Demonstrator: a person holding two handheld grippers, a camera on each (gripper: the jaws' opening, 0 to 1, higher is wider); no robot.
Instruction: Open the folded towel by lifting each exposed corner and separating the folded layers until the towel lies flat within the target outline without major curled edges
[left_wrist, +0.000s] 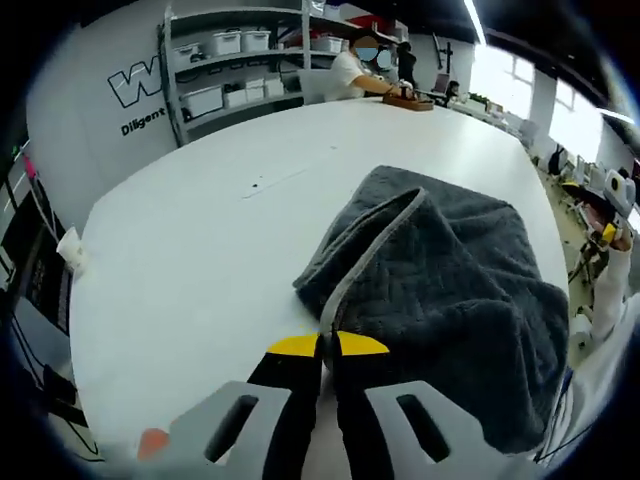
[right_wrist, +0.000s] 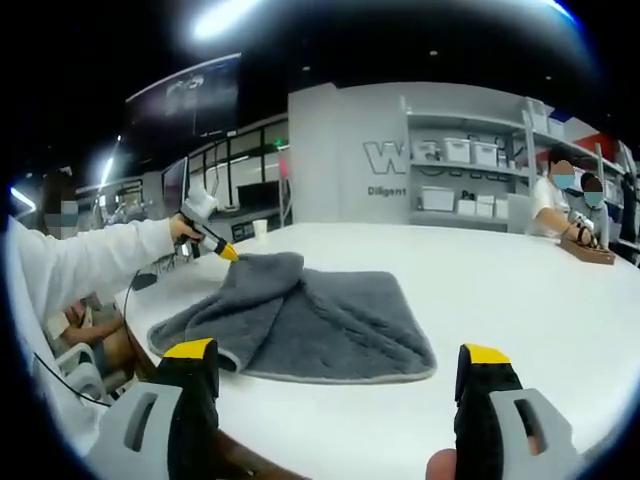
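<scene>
Left tool (left_wrist: 328, 345) pinches the soft, limp grey towel's (left_wrist: 450, 260) pale hem; right tool (right_wrist: 340, 365) gapes empty.

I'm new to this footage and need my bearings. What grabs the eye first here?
The dark grey quilted towel lies rumpled and partly folded on the round white table. The left gripper, with yellow-tipped black jaws, is shut on the towel's pale hem, lifting a fold at the towel's near edge. The right gripper hangs wide open, short of the towel's edge.
</scene>
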